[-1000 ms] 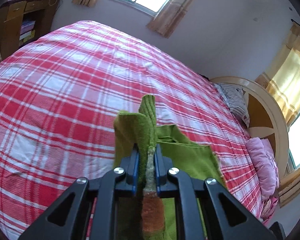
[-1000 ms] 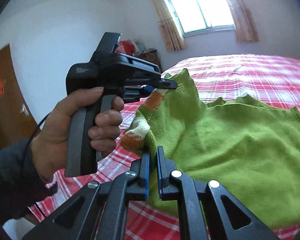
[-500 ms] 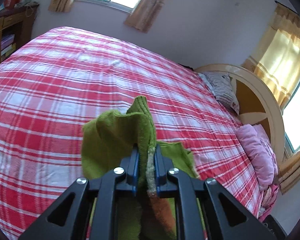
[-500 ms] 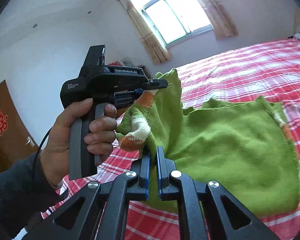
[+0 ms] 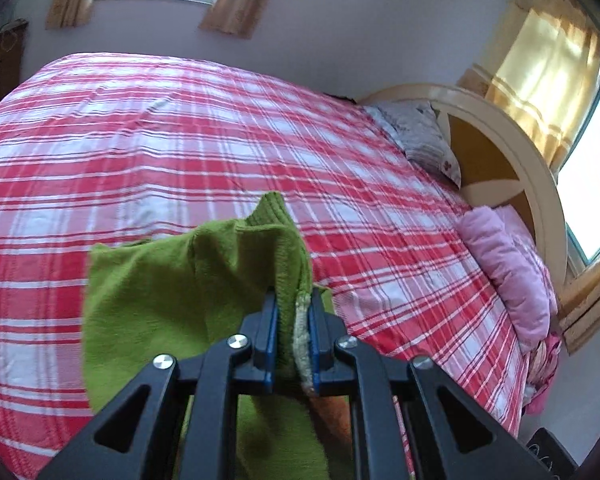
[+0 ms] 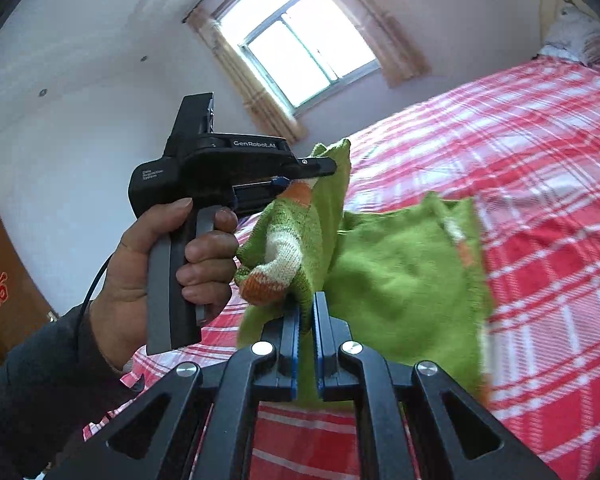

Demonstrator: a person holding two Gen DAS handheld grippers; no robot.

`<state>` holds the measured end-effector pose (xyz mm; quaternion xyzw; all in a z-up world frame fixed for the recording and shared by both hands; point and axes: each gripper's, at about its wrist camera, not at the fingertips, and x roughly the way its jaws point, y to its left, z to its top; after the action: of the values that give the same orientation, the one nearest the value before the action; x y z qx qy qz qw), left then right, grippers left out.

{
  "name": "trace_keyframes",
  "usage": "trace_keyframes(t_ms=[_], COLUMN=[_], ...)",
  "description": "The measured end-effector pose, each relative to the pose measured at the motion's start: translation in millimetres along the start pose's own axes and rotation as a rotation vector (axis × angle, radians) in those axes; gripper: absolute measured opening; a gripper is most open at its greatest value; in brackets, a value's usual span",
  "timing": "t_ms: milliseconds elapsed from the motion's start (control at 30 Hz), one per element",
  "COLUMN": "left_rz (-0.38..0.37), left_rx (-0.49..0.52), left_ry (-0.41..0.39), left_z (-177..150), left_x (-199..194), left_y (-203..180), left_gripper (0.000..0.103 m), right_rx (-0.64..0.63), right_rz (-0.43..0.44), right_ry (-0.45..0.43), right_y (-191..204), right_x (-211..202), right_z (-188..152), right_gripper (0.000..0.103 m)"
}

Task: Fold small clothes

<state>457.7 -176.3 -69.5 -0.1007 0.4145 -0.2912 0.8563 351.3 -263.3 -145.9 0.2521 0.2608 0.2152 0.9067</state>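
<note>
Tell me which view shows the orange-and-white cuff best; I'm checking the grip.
The right wrist view: the cuff hangs in full view between both grippers. The left wrist view shows only a sliver of it pinched in the left gripper.

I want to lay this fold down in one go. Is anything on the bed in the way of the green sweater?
Nothing visible is. Both the left gripper and right gripper already clamp the green sweater, and the plaid bedspread ahead lies bare. The pillows sit far off by the headboard.
</note>
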Motion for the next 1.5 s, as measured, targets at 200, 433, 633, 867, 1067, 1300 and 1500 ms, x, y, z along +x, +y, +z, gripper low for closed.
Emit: trace_keyframes(t_ms=[200,433,633,867,1067,1300,1500], left_rz=[0.005,-0.004,0.022,0.202,0.218,0.142,0.076], left_rx=[0.037,0.034,0.119,0.222,0.148,0.119,0.136], left_ry=[0.06,0.079,-0.011,-0.124,-0.087,-0.107,-0.092], left_z=[-9,-21,-32,-86,-115,-126,-139], left_x=[37,57,13,-44,-42,-47,-46], left_y=[-19,-29,-29,12,47,49,54], left_gripper=[0.013,0.016,0.047,0.075,0.076,0.079,0.099], right_rx=[0.083,0.225,0.244,0.161,-0.045,0.02,0.049], right_rz=[-0.038,-0.078,-0.122,-0.209,-0.174,-0.304,-0.274], right_ry=[-0.004,0.031,0.061,-0.04,-0.023,0.221,0.16], right_y=[-34,-71,-78,-53,-9,-52,-65], right_x=[-19,-26,-37,-60,-28,21,-13], right_z=[-8,-28,-44,-30,11,4,-9], right_gripper=[0.005,0.004,0.003,0.051,0.076,0.0,0.0])
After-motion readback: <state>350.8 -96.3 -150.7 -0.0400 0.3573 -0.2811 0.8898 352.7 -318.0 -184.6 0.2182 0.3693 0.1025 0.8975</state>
